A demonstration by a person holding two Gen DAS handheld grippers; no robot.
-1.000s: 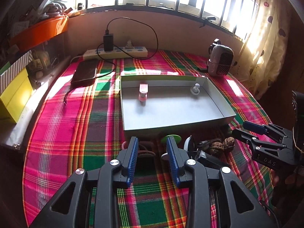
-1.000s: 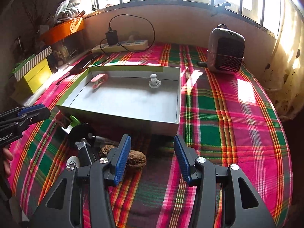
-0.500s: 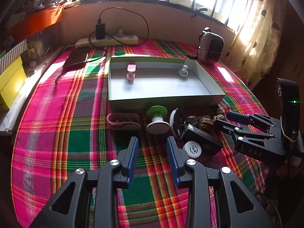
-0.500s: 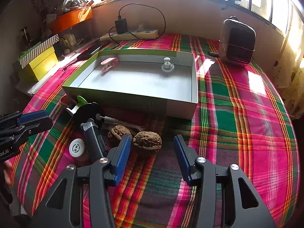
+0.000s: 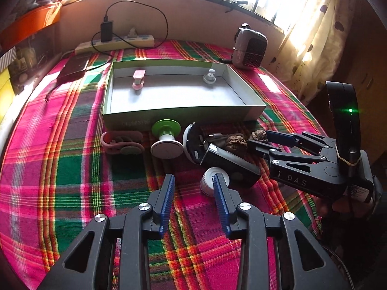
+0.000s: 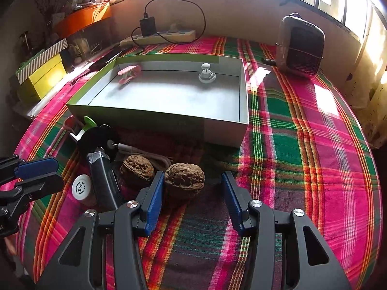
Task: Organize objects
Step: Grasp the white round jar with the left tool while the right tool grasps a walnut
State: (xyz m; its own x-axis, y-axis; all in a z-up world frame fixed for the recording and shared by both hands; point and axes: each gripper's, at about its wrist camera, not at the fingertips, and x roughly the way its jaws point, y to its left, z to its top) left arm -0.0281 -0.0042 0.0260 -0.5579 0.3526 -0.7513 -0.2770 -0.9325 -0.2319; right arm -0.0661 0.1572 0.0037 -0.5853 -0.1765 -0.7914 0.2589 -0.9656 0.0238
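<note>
A shallow grey box [image 5: 183,113] [image 6: 222,133] with a green rim holds a pink clip [image 5: 138,79] [image 6: 129,72] and a white knob [image 5: 209,76] [image 6: 206,74]. In front of it lie a pink strap [image 5: 121,142], a green and white spool [image 5: 166,138], a black device [image 5: 227,163] [image 6: 102,181], a small white bottle [image 5: 208,181] [image 6: 81,188] and two walnuts [image 6: 137,170]. My right gripper [image 6: 191,193] [image 5: 263,139] is open around the nearer walnut [image 6: 185,177] [image 5: 259,135]. My left gripper [image 5: 193,193] [image 6: 36,171] is open and empty above the cloth, near the bottle.
A plaid cloth [image 5: 72,169] covers the round table. A small heater [image 5: 250,47] [image 6: 301,46] stands at the back right. A power strip with a charger [image 5: 116,41] and a dark phone [image 5: 75,67] lie at the back left. Yellow boxes [image 6: 41,72] stand at the left.
Both grippers have drawn back and lower. My right gripper has closed in on the nearer walnut, which now sits between its fingers. My left gripper now sits nearer the white bottle.
</note>
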